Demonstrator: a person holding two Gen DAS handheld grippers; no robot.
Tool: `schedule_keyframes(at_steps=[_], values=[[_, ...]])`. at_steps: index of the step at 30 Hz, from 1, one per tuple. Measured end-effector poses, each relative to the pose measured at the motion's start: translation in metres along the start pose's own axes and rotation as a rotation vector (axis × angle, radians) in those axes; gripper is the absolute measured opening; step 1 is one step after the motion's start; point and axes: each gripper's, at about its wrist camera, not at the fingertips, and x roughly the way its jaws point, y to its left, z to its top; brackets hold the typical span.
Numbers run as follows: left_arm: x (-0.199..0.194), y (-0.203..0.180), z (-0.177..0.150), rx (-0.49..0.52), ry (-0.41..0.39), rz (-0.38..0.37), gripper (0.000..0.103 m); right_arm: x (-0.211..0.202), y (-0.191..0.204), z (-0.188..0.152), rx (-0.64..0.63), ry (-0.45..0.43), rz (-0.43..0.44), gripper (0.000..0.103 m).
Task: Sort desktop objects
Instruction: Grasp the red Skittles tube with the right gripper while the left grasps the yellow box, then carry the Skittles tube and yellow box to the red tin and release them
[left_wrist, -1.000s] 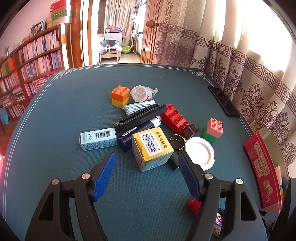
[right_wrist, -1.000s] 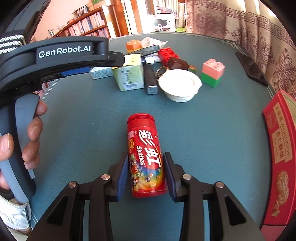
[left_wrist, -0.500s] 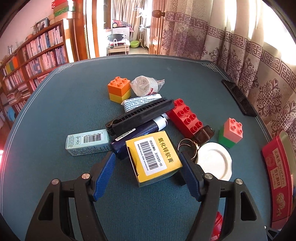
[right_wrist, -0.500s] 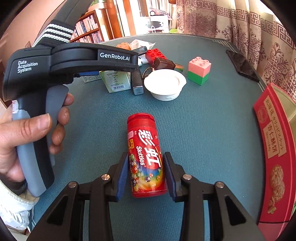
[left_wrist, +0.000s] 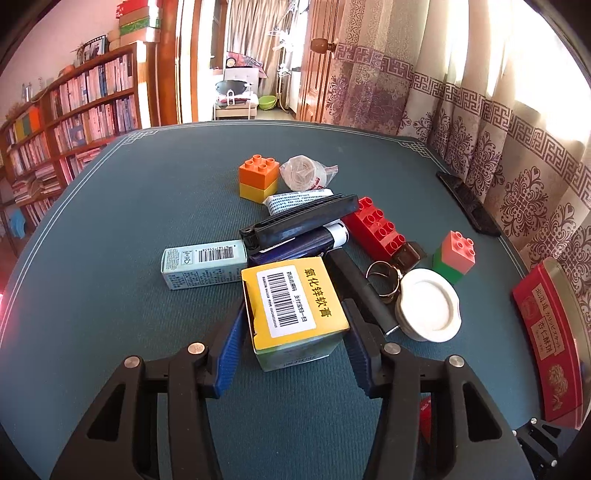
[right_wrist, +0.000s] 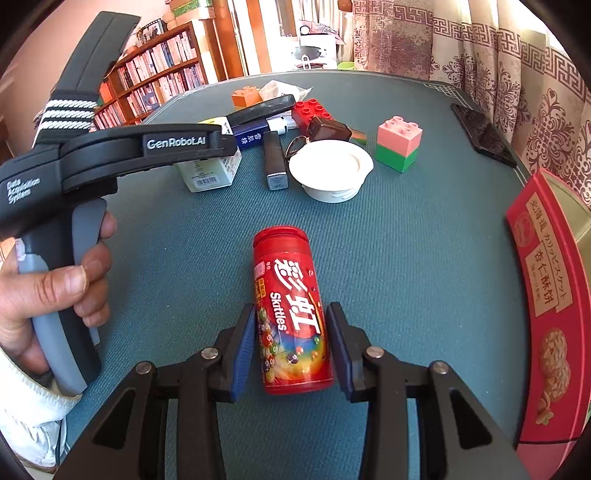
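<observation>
Right now the left gripper (left_wrist: 293, 334) straddles the yellow-topped box (left_wrist: 293, 302) at the near edge of the pile on the green table (left_wrist: 110, 221). Its jaws are closing on the box, which sits between the blue pads (left_wrist: 231, 343). The left pad looks to be against the carton's side, but whether the right one presses yet is hard to tell at this angle, so I would not call it a firm grip.

Farther in lie a pale blue carton (left_wrist: 203, 264) on the left, a black harmonica-like bar (left_wrist: 299, 221) across a dark blue tube (left_wrist: 299, 245), a red brick (left_wrist: 376, 229), and a white lid (left_wrist: 430, 304) on the right. A red biscuit tin (left_wrist: 546, 343) stands at the far right edge.

Meanwhile the right gripper (right_wrist: 291, 347) is clenched on the Skittles tube (right_wrist: 290, 310), which lies on the cloth near the camera, well apart from the pile.

So the step in hand is picking the box out of the clutter. The next move calls for finishing the squeeze, then a straight lift so the box does not drag the dark tube or the black stick (left_wrist: 364, 291) touching its right side.
</observation>
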Motion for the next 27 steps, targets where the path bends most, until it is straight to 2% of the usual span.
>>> schedule_keyframes(at_steps=[12,27], values=[[-0.038,-0.008,-0.014,0.043,-0.102,-0.027,0.054,-0.007,-0.007,-0.001,0.059,-0.031,0.029,0.04],[-0.041,-0.018,-0.017,0.053,-0.103,-0.039,0.054,-0.057,-0.025,-0.003,0.11,-0.167,-0.006,0.037]])
